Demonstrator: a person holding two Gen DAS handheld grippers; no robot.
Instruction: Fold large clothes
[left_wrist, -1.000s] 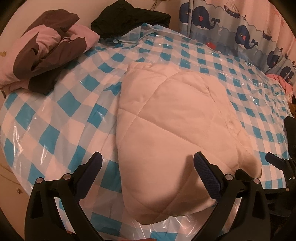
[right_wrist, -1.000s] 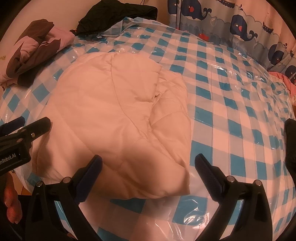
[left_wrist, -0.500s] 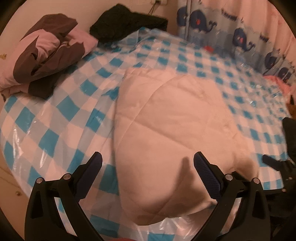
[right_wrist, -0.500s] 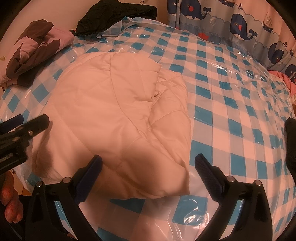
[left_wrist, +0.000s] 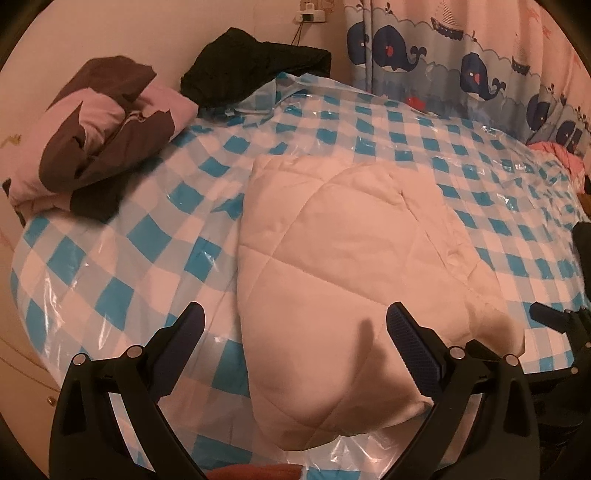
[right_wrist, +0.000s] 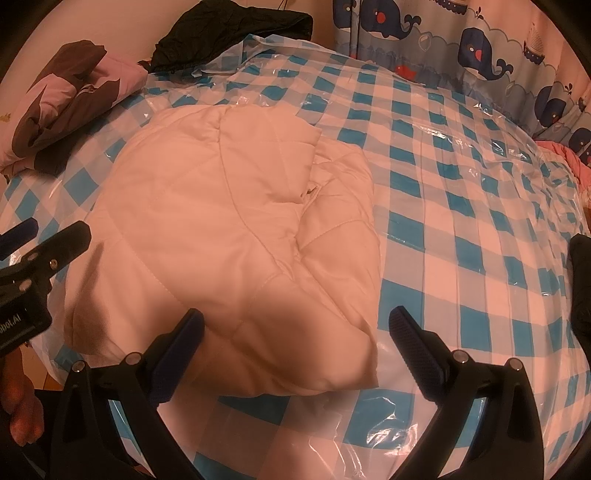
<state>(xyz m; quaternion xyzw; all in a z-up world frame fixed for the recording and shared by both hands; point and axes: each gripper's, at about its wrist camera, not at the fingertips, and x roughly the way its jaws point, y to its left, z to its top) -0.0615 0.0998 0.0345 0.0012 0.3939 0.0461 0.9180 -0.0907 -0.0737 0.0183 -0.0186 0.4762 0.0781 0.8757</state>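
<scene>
A white quilted garment (left_wrist: 343, 258) lies folded into a thick bundle on the blue-and-white checked plastic sheet (left_wrist: 122, 251); it also shows in the right wrist view (right_wrist: 229, 236). My left gripper (left_wrist: 295, 334) is open and empty, held just above the bundle's near left edge. My right gripper (right_wrist: 295, 332) is open and empty above the bundle's near right corner. The left gripper's tip shows at the left edge of the right wrist view (right_wrist: 48, 247), and the right gripper's tip at the right edge of the left wrist view (left_wrist: 554, 321).
A brown-and-pink garment (left_wrist: 99, 133) and a black garment (left_wrist: 255, 66) lie at the far left of the table, also in the right wrist view (right_wrist: 70, 99) (right_wrist: 236, 33). A whale-print curtain (left_wrist: 461, 62) hangs behind. A pink item (left_wrist: 565, 158) sits far right.
The left gripper has pulled back and tilted up a little, so more of the far wall shows. The right gripper and the bundle have barely moved.
</scene>
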